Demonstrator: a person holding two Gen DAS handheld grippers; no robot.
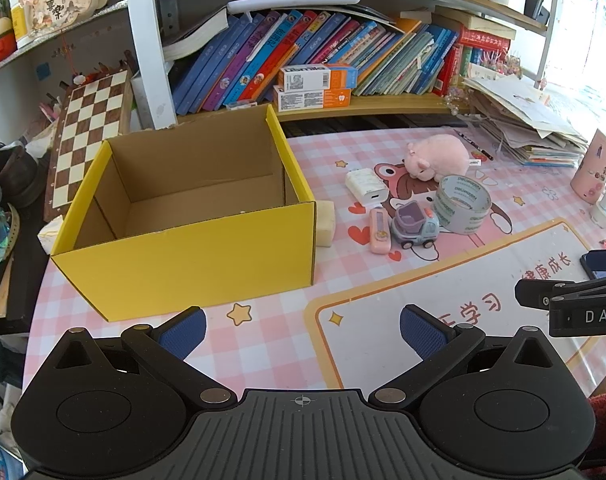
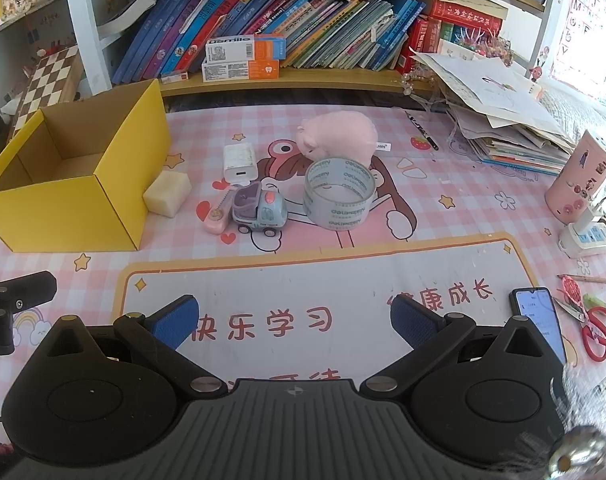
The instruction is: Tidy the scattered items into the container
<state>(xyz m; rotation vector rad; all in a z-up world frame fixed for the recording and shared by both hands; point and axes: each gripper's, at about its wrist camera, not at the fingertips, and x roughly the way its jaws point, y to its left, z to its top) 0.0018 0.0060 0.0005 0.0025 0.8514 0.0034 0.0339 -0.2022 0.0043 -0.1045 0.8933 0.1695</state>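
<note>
An open, empty yellow cardboard box (image 1: 191, 252) (image 2: 63, 204) stands on the left of the pink mat. To its right lie a cream sponge block (image 1: 325, 223) (image 2: 168, 193), a white charger (image 1: 365, 187) (image 2: 239, 162), a pink correction-tape case (image 1: 379, 230) (image 2: 217, 216), a toy truck (image 1: 415, 226) (image 2: 259, 210), a tape roll (image 1: 463, 204) (image 2: 339, 194) and a pink plush pig (image 1: 439, 157) (image 2: 339, 134). My left gripper (image 1: 303, 330) is open and empty, in front of the box. My right gripper (image 2: 295, 320) is open and empty, well short of the items.
A bookshelf (image 2: 303, 76) runs behind the mat. A paper stack (image 2: 503, 128) and pink cylinder (image 2: 581, 178) sit at right, with a power strip (image 2: 587, 238), phone (image 2: 539, 320) and red scissors (image 2: 597, 328). A chessboard (image 1: 91, 136) leans left of the box.
</note>
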